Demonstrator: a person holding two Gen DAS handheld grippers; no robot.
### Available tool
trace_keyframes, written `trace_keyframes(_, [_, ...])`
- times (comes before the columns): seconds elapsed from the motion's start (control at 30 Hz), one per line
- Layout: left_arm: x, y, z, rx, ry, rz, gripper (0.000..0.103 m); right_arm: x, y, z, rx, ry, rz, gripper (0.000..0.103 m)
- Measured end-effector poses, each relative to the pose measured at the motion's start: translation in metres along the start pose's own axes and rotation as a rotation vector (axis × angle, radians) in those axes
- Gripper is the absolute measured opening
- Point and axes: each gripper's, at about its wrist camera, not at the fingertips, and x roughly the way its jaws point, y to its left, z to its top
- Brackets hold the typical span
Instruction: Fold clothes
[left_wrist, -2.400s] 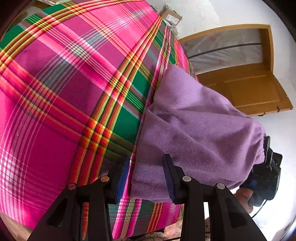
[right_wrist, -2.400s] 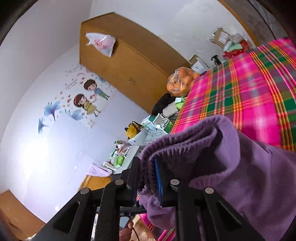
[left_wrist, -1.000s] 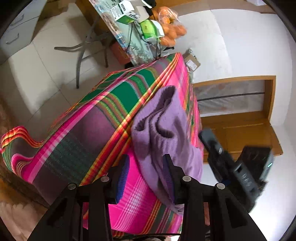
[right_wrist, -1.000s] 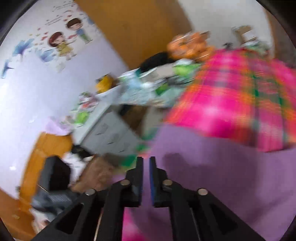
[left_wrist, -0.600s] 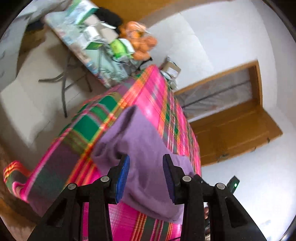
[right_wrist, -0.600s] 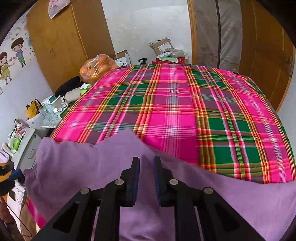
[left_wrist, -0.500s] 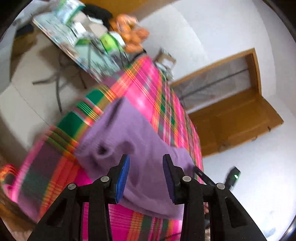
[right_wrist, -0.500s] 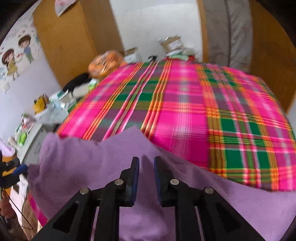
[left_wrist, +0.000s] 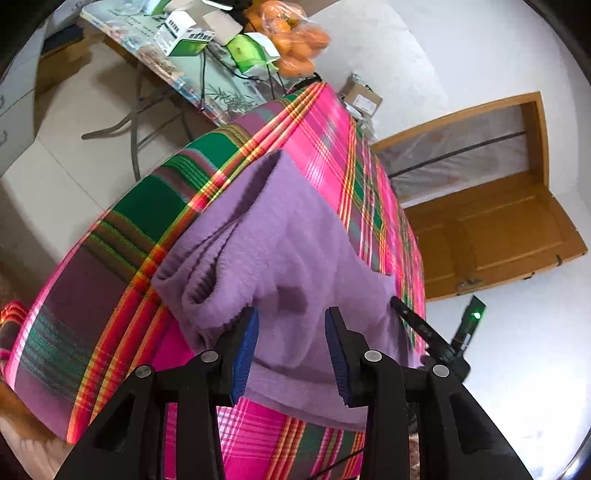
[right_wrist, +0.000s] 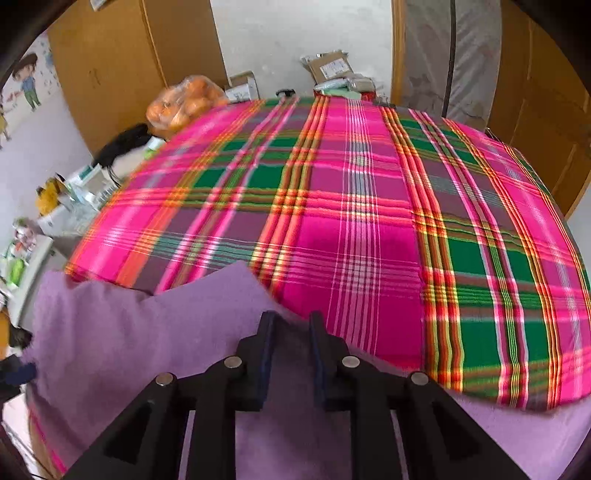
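A purple fleece garment (left_wrist: 295, 258) lies folded near the corner of the bed, on the pink and green plaid bedspread (left_wrist: 332, 140). Its ribbed end bunches towards the bed's edge. My left gripper (left_wrist: 291, 343) hovers just above the near part of the garment, open wide, with nothing between its fingers. In the right wrist view the same garment (right_wrist: 140, 332) spreads across the near edge of the bedspread (right_wrist: 369, 221). My right gripper (right_wrist: 291, 343) stands over it with a narrow gap between its fingers, open. The right gripper's body (left_wrist: 428, 336) also shows at the garment's far side.
A cluttered side table (left_wrist: 207, 85) with boxes and a bag of oranges (left_wrist: 295, 22) stands beside the bed. Wooden doors (left_wrist: 498, 236) and a wardrobe (right_wrist: 110, 66) line the walls. Cardboard parcels (right_wrist: 332, 70) sit beyond the bed's far end.
The right gripper, shut on a fold of the garment 2.4 s ago, has let go, and the garment now lies on the bed. Both views have swung and pulled back.
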Motion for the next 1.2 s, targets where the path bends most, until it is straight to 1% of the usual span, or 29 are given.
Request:
trace_keyframes(0.07, [0.000, 0.003, 0.000, -0.011, -0.001, -0.001, 0.038, -0.017, 0.005, -0.008, -0.032, -0.026, 0.049, 0.019])
trace_keyframes(0.17, [-0.001, 0.004, -0.001, -0.012, 0.005, 0.002, 0.038, -0.035, 0.012, -0.023, -0.084, -0.035, 0.120, 0.019])
trace_keyframes(0.27, [-0.001, 0.005, -0.002, -0.012, 0.004, 0.000, 0.039, -0.051, 0.019, -0.042, -0.127, -0.024, 0.196, 0.019])
trace_keyframes(0.37, [-0.002, 0.007, -0.002, -0.015, 0.005, 0.000, 0.039, -0.058, 0.029, -0.059, -0.174, 0.001, 0.236, 0.019])
trace_keyframes(0.47, [-0.002, 0.009, -0.003, -0.019, 0.007, 0.000, 0.038, -0.059, 0.035, -0.080, -0.212, 0.030, 0.260, 0.019])
trace_keyframes(0.53, [-0.003, 0.010, -0.004, -0.021, 0.008, -0.001, 0.038, -0.059, 0.042, -0.101, -0.227, 0.064, 0.278, 0.019])
trace_keyframes(0.57, [-0.003, 0.011, -0.004, -0.022, 0.008, -0.001, 0.038, -0.060, 0.045, -0.110, -0.235, 0.070, 0.276, 0.021])
trace_keyframes(0.6, [-0.003, 0.012, -0.004, -0.024, 0.008, -0.002, 0.038, -0.065, 0.049, -0.119, -0.249, 0.041, 0.267, 0.024])
trace_keyframes(0.63, [-0.003, 0.013, -0.004, -0.025, 0.007, -0.003, 0.038, -0.070, 0.055, -0.124, -0.275, 0.029, 0.259, 0.030])
trace_keyframes(0.67, [-0.003, 0.013, -0.004, -0.027, 0.008, -0.003, 0.038, -0.073, 0.060, -0.127, -0.304, 0.026, 0.251, 0.033])
trace_keyframes(0.8, [-0.003, 0.014, -0.003, -0.028, 0.007, -0.004, 0.038, -0.087, 0.083, -0.141, -0.420, 0.014, 0.220, 0.033])
trace_keyframes(0.87, [-0.004, 0.014, -0.004, -0.027, 0.005, -0.004, 0.039, -0.089, 0.084, -0.138, -0.416, -0.007, 0.225, 0.033])
trace_keyframes(0.93, [-0.007, 0.015, -0.005, -0.033, -0.002, -0.010, 0.038, -0.081, 0.083, -0.140, -0.395, 0.040, 0.242, 0.035])
trace_keyframes(1.0, [-0.010, 0.015, -0.006, -0.033, -0.009, -0.011, 0.038, -0.083, 0.086, -0.149, -0.419, 0.046, 0.259, 0.037])
trace_keyframes(1.03, [-0.012, 0.016, -0.006, -0.034, -0.014, -0.012, 0.038, -0.085, 0.090, -0.153, -0.444, 0.046, 0.267, 0.040])
trace_keyframes(1.17, [-0.020, 0.016, -0.006, -0.035, -0.039, -0.014, 0.038, -0.091, 0.100, -0.150, -0.486, 0.063, 0.302, 0.037])
trace_keyframes(1.2, [-0.023, 0.016, -0.007, -0.036, -0.044, -0.013, 0.038, -0.092, 0.100, -0.147, -0.475, 0.061, 0.323, 0.037])
